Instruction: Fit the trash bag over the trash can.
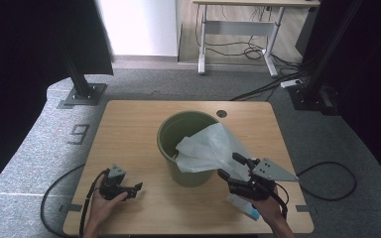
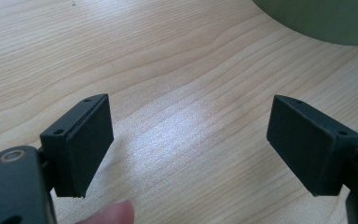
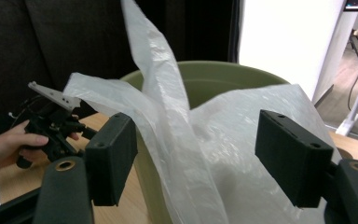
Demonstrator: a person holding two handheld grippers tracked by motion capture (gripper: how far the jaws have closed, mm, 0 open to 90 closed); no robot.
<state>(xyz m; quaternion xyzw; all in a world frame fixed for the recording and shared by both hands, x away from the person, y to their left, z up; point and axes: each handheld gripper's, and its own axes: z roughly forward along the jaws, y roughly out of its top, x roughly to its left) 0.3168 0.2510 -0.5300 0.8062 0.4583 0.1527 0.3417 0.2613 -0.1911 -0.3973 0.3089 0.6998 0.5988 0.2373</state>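
Right gripper (image 1: pixel 232 166) spread, white bag (image 1: pixel 208 148) just ahead between jaws, apparently untouched, draping over green bin (image 1: pixel 171 130) rim. Left gripper (image 1: pixel 129 188) spread, idle, farther.

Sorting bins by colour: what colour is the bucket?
Olive green bucket, clearest in the high view.

1. A large grey "9" (image 1: pixel 80 134) stands on the grey carpet (image 1: pixel 39 148) left of the wooden table (image 1: pixel 134 148), beside its far-left corner; seen from the high view it reads as a 9.
2. Nothing else bears readable text, label or brand.
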